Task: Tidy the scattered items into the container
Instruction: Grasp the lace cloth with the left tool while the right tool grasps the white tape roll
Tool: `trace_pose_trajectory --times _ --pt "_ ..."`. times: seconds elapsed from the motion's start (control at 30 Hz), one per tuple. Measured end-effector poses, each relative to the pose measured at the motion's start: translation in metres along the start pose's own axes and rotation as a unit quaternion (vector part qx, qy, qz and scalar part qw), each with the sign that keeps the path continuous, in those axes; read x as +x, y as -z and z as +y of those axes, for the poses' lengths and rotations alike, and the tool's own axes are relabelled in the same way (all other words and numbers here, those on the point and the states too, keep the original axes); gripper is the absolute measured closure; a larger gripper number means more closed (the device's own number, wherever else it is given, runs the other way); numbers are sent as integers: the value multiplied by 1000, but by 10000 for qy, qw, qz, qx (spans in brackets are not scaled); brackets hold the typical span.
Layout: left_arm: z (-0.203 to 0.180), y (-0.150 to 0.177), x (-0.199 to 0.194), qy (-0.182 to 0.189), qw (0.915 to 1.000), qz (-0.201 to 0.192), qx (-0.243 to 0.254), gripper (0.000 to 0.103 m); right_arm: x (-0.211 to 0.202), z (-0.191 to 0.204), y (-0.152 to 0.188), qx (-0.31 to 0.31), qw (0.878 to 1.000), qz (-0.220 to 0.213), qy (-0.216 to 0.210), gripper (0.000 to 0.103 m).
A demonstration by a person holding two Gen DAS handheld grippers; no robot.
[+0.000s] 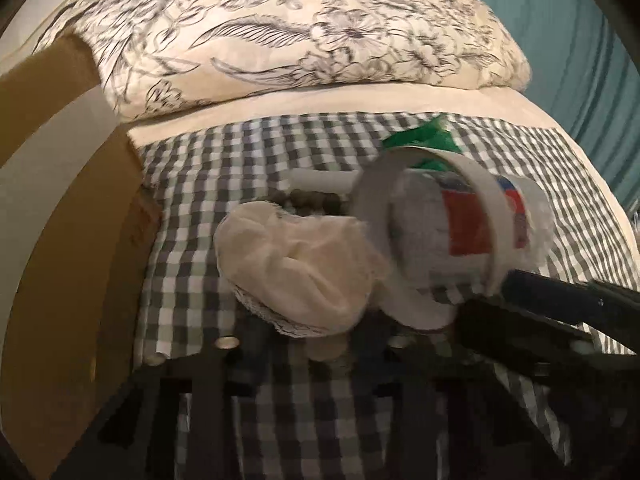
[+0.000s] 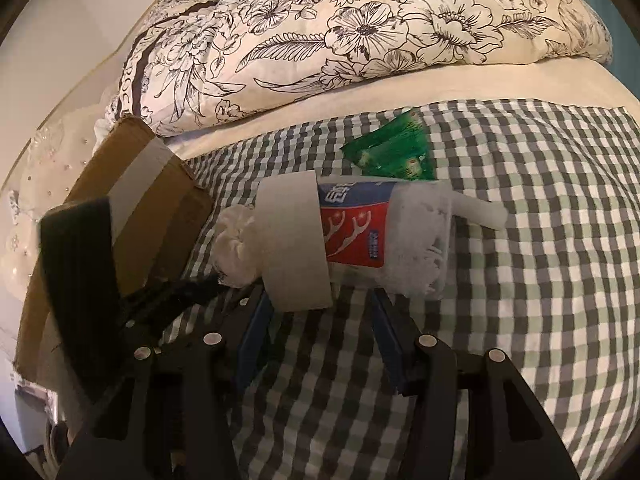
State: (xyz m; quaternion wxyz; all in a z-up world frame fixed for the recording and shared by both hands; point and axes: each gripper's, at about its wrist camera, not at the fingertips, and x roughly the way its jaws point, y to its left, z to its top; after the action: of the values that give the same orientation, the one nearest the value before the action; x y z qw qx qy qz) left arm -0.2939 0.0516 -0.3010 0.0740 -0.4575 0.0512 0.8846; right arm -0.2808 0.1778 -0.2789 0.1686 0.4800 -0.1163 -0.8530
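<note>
A white cloth bundle [image 1: 304, 268] sits between my left gripper's [image 1: 316, 340] fingers, which close on it; it also shows in the right wrist view [image 2: 234, 248]. A white tape roll [image 2: 294, 240] stands on edge on the checked bedspread [image 2: 540, 240], against a clear floss-pick box with a red and blue label [image 2: 360, 232]. My right gripper [image 2: 320, 336] is open just in front of the roll. A green packet [image 2: 396, 148] and a white tube [image 2: 480, 212] lie behind. The cardboard box [image 2: 152, 208] stands at the left.
A floral pillow [image 1: 304, 32] lies across the back of the bed. Dark beads [image 1: 316, 202] lie behind the cloth. A teal curtain [image 1: 580, 40] hangs at the right. The other gripper's dark arm [image 1: 560, 304] reaches in from the right.
</note>
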Motion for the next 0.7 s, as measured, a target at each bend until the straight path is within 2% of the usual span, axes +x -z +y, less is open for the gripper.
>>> trace_pose_trajectory --times 0.1,0.23,0.27,0.3,0.47,0.7 --pt "-1 0 -3 8 10000 -22 67 91 6 2 -4 1 10000 3 0 52" --pt "8 0 -12 8 9999 -94 -136 94 10 8 -8 -89 10000 -26 -19 55" --pt "10 0 -14 2 9998 -107 -174 94 11 10 -9 -123 9999 -39 -43 66" --pt "13 0 -16 8 9997 -117 -209 94 11 12 -10 -161 9998 -51 -43 70" --pt "19 -1 -27 -5 9995 -174 -281 94 5 22 -9 -321 9994 -117 -32 72" --pt "15 0 -49 2 9992 -244 -320 94 -24 22 -7 -336 9990 -273 105 75"
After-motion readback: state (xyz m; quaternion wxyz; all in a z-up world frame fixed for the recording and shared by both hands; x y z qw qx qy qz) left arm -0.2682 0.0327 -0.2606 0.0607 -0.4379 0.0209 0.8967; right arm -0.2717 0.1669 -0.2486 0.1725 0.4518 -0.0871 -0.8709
